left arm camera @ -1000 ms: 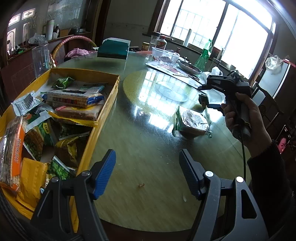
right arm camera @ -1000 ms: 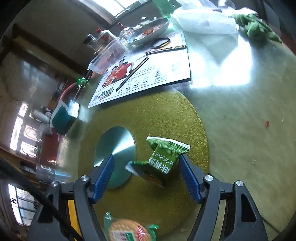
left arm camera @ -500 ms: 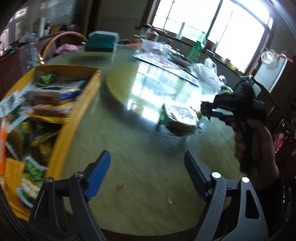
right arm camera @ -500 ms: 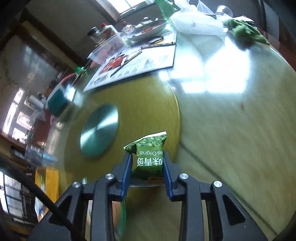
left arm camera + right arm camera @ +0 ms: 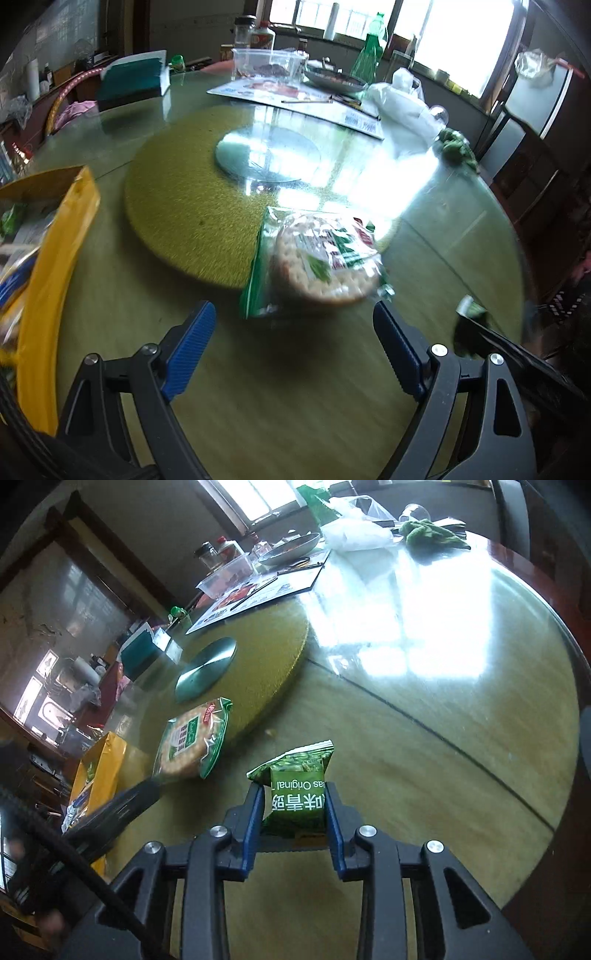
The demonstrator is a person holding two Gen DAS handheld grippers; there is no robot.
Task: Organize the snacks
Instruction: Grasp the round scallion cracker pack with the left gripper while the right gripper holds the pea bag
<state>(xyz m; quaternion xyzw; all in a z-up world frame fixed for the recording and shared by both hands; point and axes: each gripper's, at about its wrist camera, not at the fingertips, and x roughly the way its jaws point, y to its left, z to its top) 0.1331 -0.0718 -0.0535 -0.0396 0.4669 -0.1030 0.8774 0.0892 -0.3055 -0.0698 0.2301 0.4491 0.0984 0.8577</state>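
A round cracker packet [image 5: 325, 258] in clear and green wrap lies on the glass table, partly over the edge of the green turntable [image 5: 184, 206]. My left gripper [image 5: 291, 314] hovers just short of it, jaws wide open and empty. My right gripper [image 5: 293, 789] is shut on a small green pea snack packet [image 5: 299, 768], held above the table. That packet [image 5: 471, 306] also shows at the right of the left wrist view. The yellow snack box [image 5: 55, 266] with several packets sits at the far left. The cracker packet [image 5: 190, 738] and the box [image 5: 103, 771] lie left of my right gripper.
The back of the table holds a printed placemat [image 5: 295, 99], a clear plastic container [image 5: 269, 64], a metal bowl [image 5: 332, 79], a white bag [image 5: 402, 103], a green cloth [image 5: 458, 147] and a teal box [image 5: 129, 79]. A metal disc [image 5: 266, 155] is at the turntable's centre.
My right gripper closed on the green packet and carried it off the turntable toward the near table edge. My left gripper swung right from the yellow box to the cracker packet, staying open.
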